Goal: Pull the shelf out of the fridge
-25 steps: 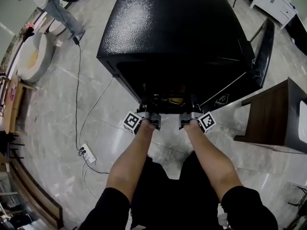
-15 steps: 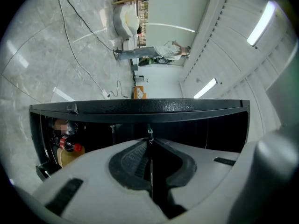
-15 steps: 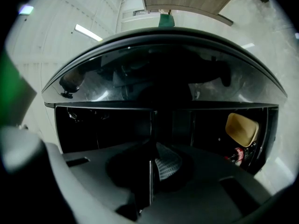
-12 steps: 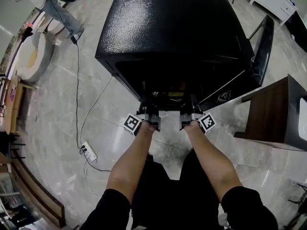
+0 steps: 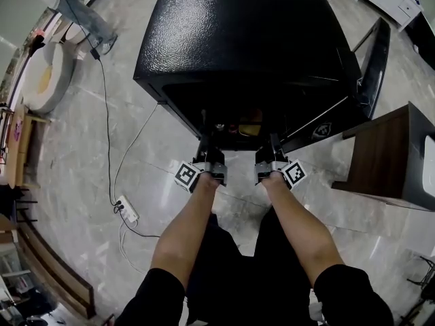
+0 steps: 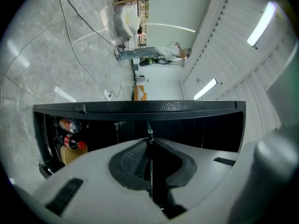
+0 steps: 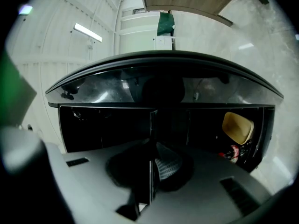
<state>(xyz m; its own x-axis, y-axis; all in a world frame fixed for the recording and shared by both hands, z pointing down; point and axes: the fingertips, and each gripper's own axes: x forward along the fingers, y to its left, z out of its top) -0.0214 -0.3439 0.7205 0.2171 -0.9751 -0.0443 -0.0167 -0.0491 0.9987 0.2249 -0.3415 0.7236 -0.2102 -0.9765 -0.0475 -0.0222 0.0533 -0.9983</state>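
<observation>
The black fridge [image 5: 251, 39] stands on the floor with its door [image 5: 372, 73] swung open to the right. A thin clear shelf [image 5: 238, 147] sticks out of its dark opening toward me. My left gripper [image 5: 207, 153] is shut on the shelf's front edge at the left, my right gripper [image 5: 272, 153] at the right. In the left gripper view the shelf [image 6: 150, 171] runs edge-on between the pads of the left gripper [image 6: 150, 141]. The right gripper view shows the same: the shelf [image 7: 152, 125] clamped in the right gripper [image 7: 153, 148].
Inside the fridge lie bottles with red caps [image 6: 70, 125] and a yellow container [image 7: 237, 127]. A dark wooden table [image 5: 394, 161] stands close to the right of the door. A power strip [image 5: 126, 212] and its cable lie on the floor at the left. A person [image 5: 75, 5] stands far left.
Both grippers have drawn back from the fridge with the shelf, so more of the shelf shows outside the opening. The grips have not changed.
</observation>
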